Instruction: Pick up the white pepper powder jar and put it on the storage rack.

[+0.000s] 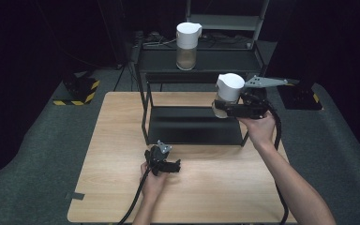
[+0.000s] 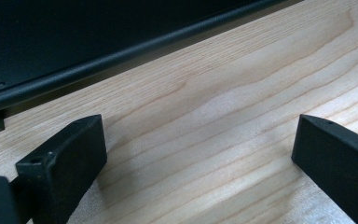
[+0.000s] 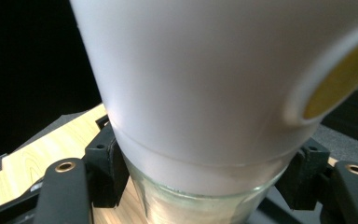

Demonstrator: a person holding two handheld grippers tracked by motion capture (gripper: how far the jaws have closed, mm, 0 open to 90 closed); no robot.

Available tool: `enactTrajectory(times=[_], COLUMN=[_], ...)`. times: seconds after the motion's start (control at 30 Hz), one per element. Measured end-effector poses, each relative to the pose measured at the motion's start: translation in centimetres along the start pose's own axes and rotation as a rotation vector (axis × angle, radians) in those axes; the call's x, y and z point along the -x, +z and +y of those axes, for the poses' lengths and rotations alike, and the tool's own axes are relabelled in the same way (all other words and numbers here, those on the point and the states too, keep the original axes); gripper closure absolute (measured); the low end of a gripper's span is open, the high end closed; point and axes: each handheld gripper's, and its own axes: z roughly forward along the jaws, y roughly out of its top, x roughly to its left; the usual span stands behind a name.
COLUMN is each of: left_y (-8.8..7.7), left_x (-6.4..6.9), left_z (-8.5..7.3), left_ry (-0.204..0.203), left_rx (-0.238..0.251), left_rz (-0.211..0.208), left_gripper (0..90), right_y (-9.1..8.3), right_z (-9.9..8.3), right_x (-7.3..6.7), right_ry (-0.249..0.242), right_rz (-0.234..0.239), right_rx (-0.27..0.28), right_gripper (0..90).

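Tongs in the person's left hand [image 1: 161,164] lay low near the desk's [image 1: 122,140] near edge, a little left of its middle, with the jaws standing wide apart and nothing but bare wood grain between them in the left gripper view [image 2: 196,140]. Farther off, above the desk's right side, the right tongs [image 1: 225,108] were clamped on a glass jar with a white spouted lid [image 1: 228,91], held up off the desk just beside the front right post of a black shelf rack [image 1: 194,126]; in the right gripper view the jaws pressed the jar's glass just below its lid [image 3: 200,93]. Farthest back, a second white-lidded jar [image 1: 187,46] stood upright on the rack's upper shelf.
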Motion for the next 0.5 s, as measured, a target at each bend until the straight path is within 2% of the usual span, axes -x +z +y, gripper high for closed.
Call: enactTrajectory(times=[0.1, 0.5], left_y=[0.0, 0.0], left_x=[0.0, 0.0], left_z=[0.0, 0.0], left_ry=[0.0, -0.002], left_rx=[0.0, 0.002], left_rz=[0.0, 0.001], left_gripper=[3.1, 3.0], right_y=[-0.1, -0.7], right_z=[0.4, 4.3], right_x=[0.0, 0.1], right_ry=[-0.002, -0.011], right_rz=[0.0, -0.008], right_rx=[0.003, 0.015], right_gripper=[30.2, 30.2])
